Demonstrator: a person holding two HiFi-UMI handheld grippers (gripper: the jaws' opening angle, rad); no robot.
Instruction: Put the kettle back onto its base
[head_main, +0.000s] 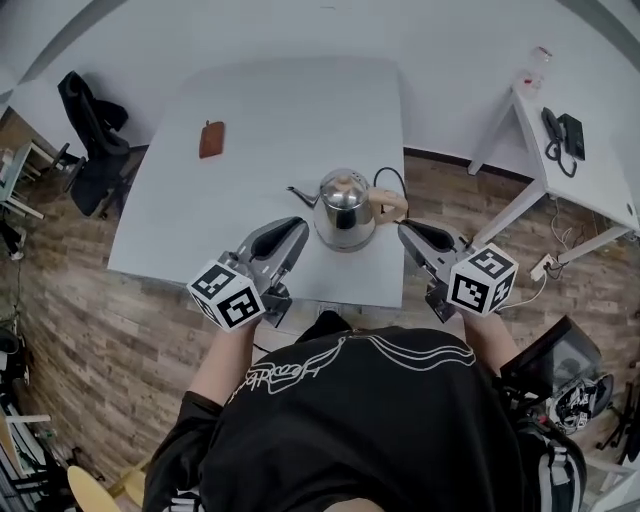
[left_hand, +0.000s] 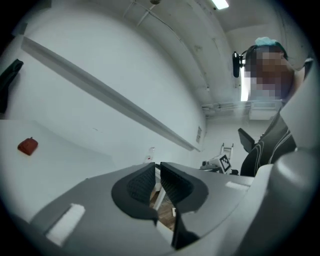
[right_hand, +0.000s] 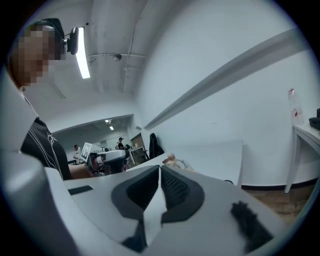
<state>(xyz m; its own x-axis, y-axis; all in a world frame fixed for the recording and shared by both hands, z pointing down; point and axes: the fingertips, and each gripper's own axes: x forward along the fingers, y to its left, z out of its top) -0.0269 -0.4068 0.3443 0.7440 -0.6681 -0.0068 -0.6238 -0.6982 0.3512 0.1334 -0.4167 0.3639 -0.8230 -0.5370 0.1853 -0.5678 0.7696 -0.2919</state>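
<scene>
A black short-sleeved T-shirt (head_main: 380, 420) is worn, with a white line drawing printed across it. The left gripper (head_main: 293, 230) and the right gripper (head_main: 410, 233) are cased in grey moulded shells. Each is capped by a white cube (head_main: 226, 293) of black square markers, and the jaws are lined with dark ribbed pads.

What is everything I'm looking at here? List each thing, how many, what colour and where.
Table: one, white, centre.
Kettle: one, silver with tan handle, near the table's front edge.
Pouch: one, brown, on the table's far left part.
Cable: one, black, behind the kettle.
Side table: one, white, right.
Phone: one, black, on the side table.
Chair: one, black, left of the table.
Left tool: one, grey, left of the kettle, empty.
Right tool: one, grey, right of the kettle, empty.
</scene>
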